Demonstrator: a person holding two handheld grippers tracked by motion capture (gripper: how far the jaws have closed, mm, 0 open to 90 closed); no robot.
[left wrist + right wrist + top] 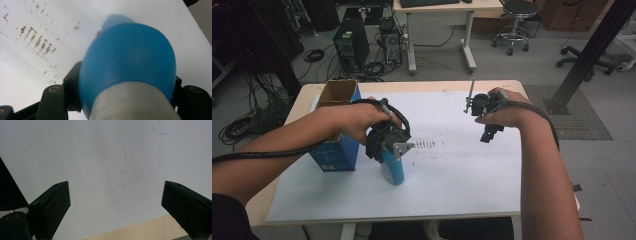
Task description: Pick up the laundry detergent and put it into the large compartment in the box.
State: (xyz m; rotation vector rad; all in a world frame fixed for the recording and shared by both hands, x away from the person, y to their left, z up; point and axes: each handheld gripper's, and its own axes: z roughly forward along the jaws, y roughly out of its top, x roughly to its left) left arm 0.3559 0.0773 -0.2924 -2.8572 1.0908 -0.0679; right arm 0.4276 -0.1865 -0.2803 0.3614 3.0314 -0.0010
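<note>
The left gripper (388,145) clamps a blue bottle (393,169) upright on the white sheet (462,170), beside the cardboard box (338,92) near the worktop's left edge; the right gripper (490,131) hangs wide open, empty

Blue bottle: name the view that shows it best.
The high view: the blue bottle stands whole on the white sheet, gripped near its top by the left gripper. The left gripper view shows just its shoulder and white cap close up.

Lab or office workroom: computer towers (352,45) on floor, tangled cables (247,122), desk with keyboard (429,3), rolling stool (514,22), black metal frame (589,52).
</note>
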